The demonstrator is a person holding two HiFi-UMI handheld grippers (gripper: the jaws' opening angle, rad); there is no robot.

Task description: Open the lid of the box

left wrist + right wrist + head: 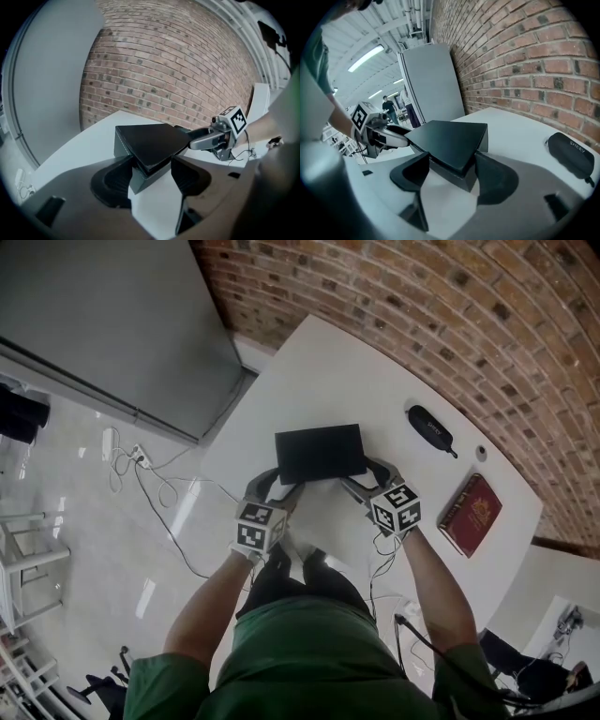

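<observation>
At the box's [319, 454] near edge, in the head view, my two grippers are covering both front corners, so that view is not showing where the pads are meeting it. My left gripper [152, 168] is straddling the near-left corner in its own view, and its jaws are pressing on the two edges of the lid [152, 140] that run away from that corner. My right gripper [449, 171] is doing the same at the near-right corner, pinching the lid's edges between its jaws. I cannot tell whether the lid is lifting off the base or just sitting on it. It is covering the whole opening, so whatever is inside the box is hidden from me.

The box is lying near the middle of the white table [347, 371]. My green shirt is hiding the table's edge on my side of the box. Beyond the box to the right, a black zip case [431, 429] is lying closed, hiding its contents. A red book [472, 514] is lying shut to the right of the box, its cover print too small to read. Between the case and the book, a small round thing [481, 453] is showing, too tiny to identify. A brick wall [450, 315] is running behind the box.
</observation>
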